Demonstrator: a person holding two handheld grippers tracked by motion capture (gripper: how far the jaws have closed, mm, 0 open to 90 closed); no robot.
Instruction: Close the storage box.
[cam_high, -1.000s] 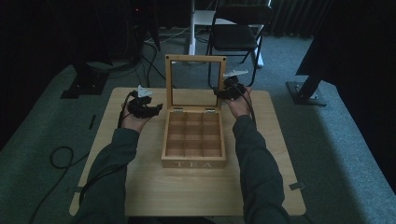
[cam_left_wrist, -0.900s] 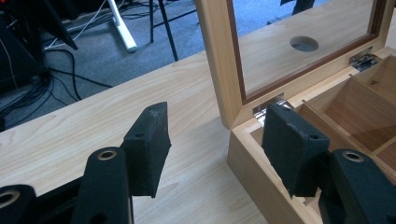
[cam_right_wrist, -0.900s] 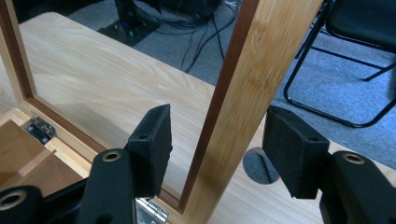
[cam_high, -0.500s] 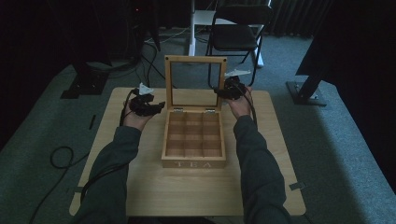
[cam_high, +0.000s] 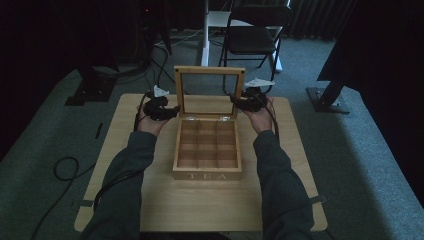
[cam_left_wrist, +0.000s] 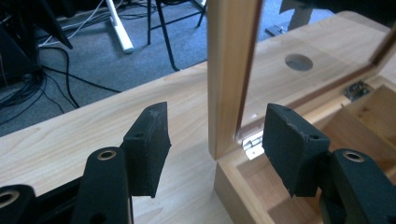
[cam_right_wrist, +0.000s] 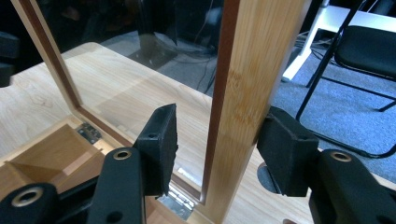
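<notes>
Around the lid (cam_high: 209, 92) side rails, right claw (cam_right_wrist: 217, 149) closing astride — left claw (cam_left_wrist: 212, 144) gaping astride.

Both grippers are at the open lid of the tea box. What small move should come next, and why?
Probably close the right gripper a little more on the lid frame: the frame stands between its jaws, which have just been closing, yet one pad is still apart from the wood.
</notes>
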